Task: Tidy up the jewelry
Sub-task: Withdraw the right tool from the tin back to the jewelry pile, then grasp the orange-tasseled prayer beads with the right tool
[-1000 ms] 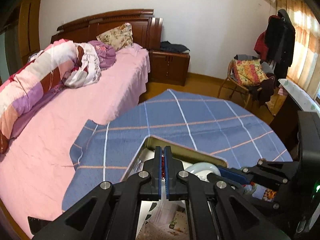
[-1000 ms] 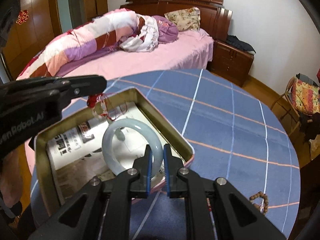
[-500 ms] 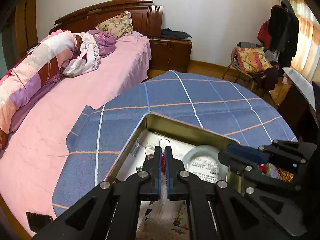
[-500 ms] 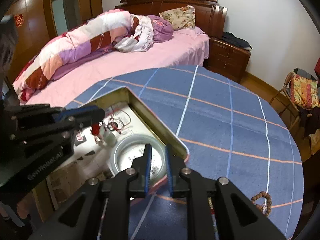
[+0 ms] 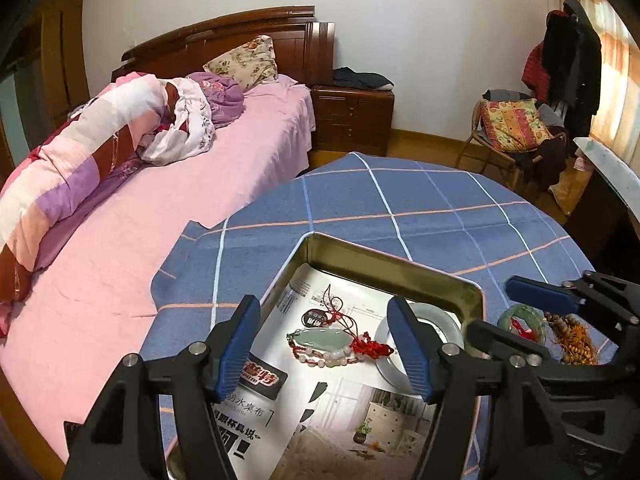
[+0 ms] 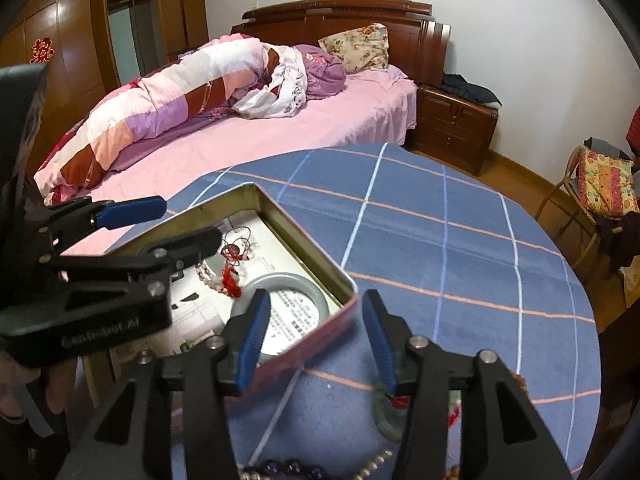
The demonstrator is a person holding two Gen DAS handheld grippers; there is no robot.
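Jewelry in tin, both grippers wide open

Jade pendant point(image 5: 320, 339) and pale bangle point(image 6: 280, 280) lay inside tin point(image 5: 384, 258) on desk point(image 5: 440, 208). Left gripper point(image 5: 326, 350) and right gripper point(image 6: 316, 336) gaped, empty. Green bangle point(image 5: 520, 316) lay right of tin.

Your two fisheye views are evenly lit by soft daylight; in the left wrist view it comes through the curtained window point(image 5: 616, 92) at the right edge, which glows pale and washed out. Shadows on the blue tablecloth point(image 6: 440, 248) stay faint. You get heavy barrel distortion: the headboard point(image 5: 224, 40) bows, and black vignetting fills the corners. The tin's inner wall point(image 5: 384, 268) carries a dull sheen (no harsh glare). Up close, the left gripper point(image 6: 132, 224) looks soft in the right wrist view, its printed lettering smeared. The far room stays reasonably sharp.
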